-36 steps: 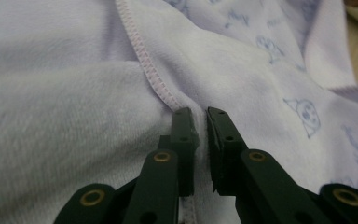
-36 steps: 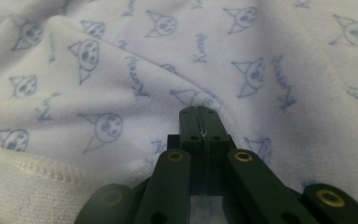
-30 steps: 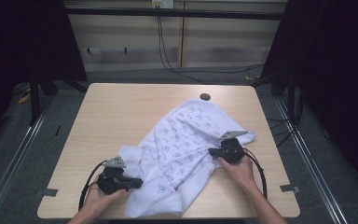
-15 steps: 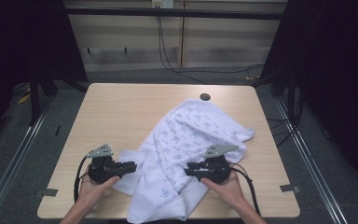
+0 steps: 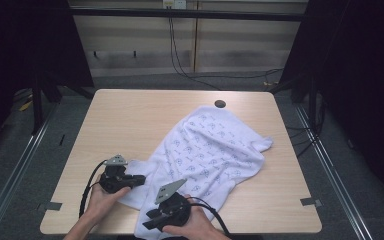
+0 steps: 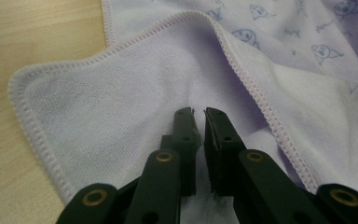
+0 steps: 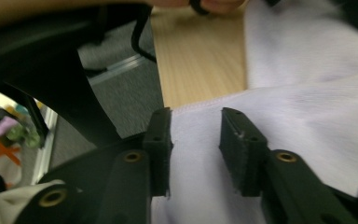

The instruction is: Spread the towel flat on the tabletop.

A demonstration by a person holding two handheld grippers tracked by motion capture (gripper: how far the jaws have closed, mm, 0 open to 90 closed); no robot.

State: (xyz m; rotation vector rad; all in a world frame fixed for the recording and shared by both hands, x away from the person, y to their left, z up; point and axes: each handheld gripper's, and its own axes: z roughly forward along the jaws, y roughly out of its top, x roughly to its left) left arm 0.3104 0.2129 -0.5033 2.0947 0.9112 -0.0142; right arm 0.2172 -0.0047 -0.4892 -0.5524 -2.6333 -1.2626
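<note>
tabletop (image 5: 130,120): dark round grommet (image 5: 220,104) at far edge, well apart | towel (image 5: 215,150) spread right of centre, near edge overhanging | left gripper (image 6: 199,116): jaws nearly together, just been closing, over towel corner, no cloth pinched | right gripper (image 7: 196,126): jaws spread, just been opening, above towel's near hem

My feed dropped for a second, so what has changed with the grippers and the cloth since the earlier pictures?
The right gripper swept from the white printed cloth's right edge to its near edge at the table front; its fingers have just been opening and now stand apart over the hem. The left gripper barely shifted, fingers nearly closed at the left corner. The cloth's near part was dragged left; its far end stayed.
</note>
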